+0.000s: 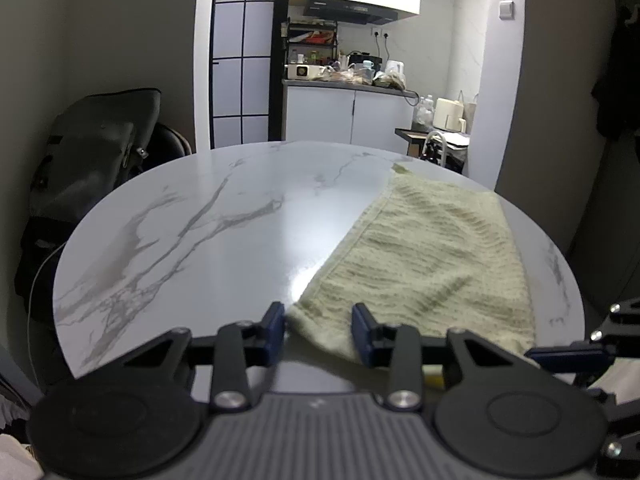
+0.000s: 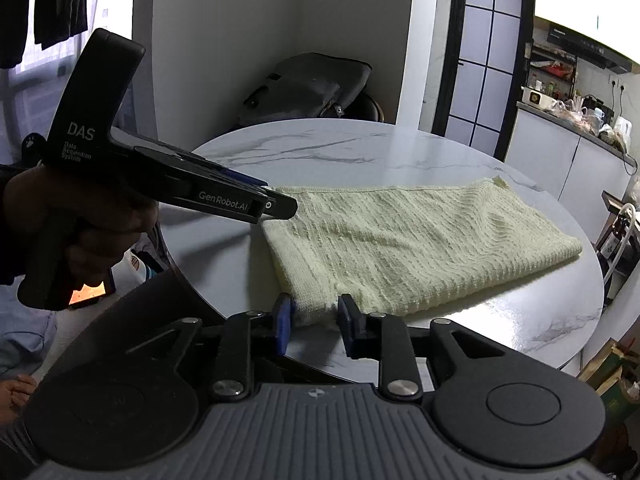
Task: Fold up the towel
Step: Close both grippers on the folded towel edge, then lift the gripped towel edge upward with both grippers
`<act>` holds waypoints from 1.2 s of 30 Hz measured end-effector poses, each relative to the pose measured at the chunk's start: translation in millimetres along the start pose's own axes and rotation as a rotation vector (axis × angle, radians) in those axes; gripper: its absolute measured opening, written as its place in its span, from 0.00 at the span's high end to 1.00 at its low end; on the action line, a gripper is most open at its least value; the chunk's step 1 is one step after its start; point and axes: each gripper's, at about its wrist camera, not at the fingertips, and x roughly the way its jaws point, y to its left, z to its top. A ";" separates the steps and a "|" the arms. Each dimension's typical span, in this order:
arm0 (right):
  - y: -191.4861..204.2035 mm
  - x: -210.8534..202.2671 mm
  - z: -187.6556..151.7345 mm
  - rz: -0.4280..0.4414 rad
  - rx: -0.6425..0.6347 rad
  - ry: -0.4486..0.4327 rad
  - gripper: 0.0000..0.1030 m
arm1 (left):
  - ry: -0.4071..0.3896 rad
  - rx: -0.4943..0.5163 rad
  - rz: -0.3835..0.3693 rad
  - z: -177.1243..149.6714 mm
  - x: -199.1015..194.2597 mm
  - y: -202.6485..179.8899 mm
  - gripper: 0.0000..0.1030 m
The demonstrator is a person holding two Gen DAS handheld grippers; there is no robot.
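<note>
A pale green ribbed towel [image 1: 424, 248] [image 2: 404, 240] lies flat on the round marble table [image 1: 208, 232] [image 2: 360, 148], with a thick fold at its far end. My left gripper [image 1: 320, 330] is open, and its blue fingers straddle one near corner of the towel. In the right wrist view, a hand holds the left gripper [image 2: 268, 204] low over that corner. My right gripper [image 2: 314, 322] is pinched on the other near corner, close to the table's edge. The cloth there is bunched between the pads.
A dark bag [image 1: 96, 148] [image 2: 312, 84] sits on a chair behind the table. A kitchen counter [image 1: 348, 84] crowded with appliances stands beyond it. A small side shelf [image 1: 436, 140] is off the table's far right. The left half of the tabletop is bare marble.
</note>
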 end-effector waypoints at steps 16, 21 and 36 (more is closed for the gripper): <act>10.7 5.0 12.1 -0.009 -0.005 0.004 0.85 | -0.016 -0.049 -0.051 -7.1 -6.7 6.4 0.90; 16.5 1.5 2.7 0.009 -0.011 0.001 0.85 | -0.019 -0.066 -0.053 -10.6 -14.8 13.3 0.90; 34.8 -7.2 7.8 0.055 -0.030 -0.032 0.86 | -0.041 -0.131 -0.013 -19.1 -52.4 37.9 0.91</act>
